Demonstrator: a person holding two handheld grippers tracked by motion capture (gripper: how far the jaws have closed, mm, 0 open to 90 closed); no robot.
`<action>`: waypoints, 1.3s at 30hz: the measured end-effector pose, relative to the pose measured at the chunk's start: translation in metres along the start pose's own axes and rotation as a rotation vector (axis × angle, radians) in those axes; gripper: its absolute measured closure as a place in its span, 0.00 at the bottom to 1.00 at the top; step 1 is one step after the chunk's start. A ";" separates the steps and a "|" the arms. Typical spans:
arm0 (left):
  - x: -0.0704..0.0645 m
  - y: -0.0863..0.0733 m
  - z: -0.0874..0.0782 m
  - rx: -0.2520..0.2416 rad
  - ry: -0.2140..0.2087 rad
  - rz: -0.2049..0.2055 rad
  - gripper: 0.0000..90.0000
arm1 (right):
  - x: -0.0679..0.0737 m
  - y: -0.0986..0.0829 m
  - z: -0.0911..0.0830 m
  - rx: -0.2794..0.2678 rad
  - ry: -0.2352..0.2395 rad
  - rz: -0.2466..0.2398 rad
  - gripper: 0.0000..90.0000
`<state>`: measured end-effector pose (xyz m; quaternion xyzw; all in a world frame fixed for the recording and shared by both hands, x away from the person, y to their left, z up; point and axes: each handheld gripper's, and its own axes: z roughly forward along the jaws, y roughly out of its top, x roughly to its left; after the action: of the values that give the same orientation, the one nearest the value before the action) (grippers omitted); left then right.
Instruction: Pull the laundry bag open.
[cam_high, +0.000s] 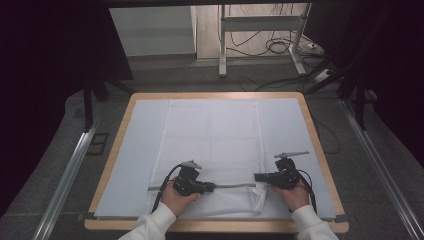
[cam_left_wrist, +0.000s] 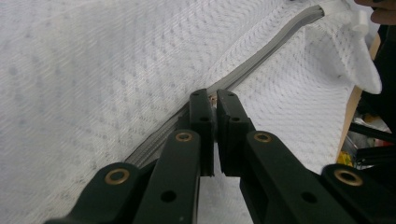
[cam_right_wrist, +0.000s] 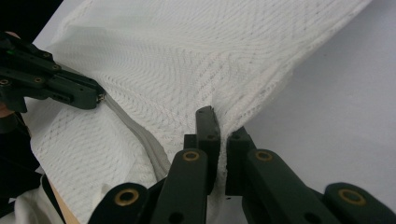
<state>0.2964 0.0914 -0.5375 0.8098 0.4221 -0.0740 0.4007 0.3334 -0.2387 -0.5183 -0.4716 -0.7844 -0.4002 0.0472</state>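
Observation:
A white mesh bag (cam_high: 210, 135) lies flat on the table, with a grey zipper (cam_high: 232, 185) running along its near edge. My left gripper (cam_high: 212, 187) sits on the zipper line, and its jaws are shut on the small zipper pull (cam_left_wrist: 213, 98). From there the zipper (cam_left_wrist: 271, 51) runs on toward the bag's corner. At that near right corner, my right gripper (cam_high: 257, 177) is shut on the mesh fabric (cam_right_wrist: 243, 93), which puckers upward where it is pinched. The right gripper view also shows the left gripper (cam_right_wrist: 95, 95) on the zipper (cam_right_wrist: 135, 130).
A pale sheet (cam_high: 285, 130) covers the wooden-rimmed table (cam_high: 312, 130). Beyond the far edge stand a metal desk frame (cam_high: 222, 50) and loose cables (cam_high: 277, 47) on the floor. Metal rails (cam_high: 70, 170) run along both sides of the table.

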 end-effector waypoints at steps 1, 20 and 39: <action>0.000 0.000 0.000 -0.002 0.001 -0.002 0.97 | 0.000 0.000 0.000 0.001 0.002 0.001 0.97; 0.010 -0.012 -0.017 -0.014 0.030 -0.034 0.97 | 0.000 0.000 -0.002 -0.002 -0.006 -0.006 0.97; 0.020 -0.017 -0.029 -0.017 0.038 -0.060 0.97 | -0.006 -0.001 -0.005 -0.007 -0.012 0.008 0.97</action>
<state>0.2901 0.1304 -0.5377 0.7947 0.4542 -0.0669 0.3971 0.3340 -0.2460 -0.5186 -0.4773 -0.7812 -0.4000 0.0427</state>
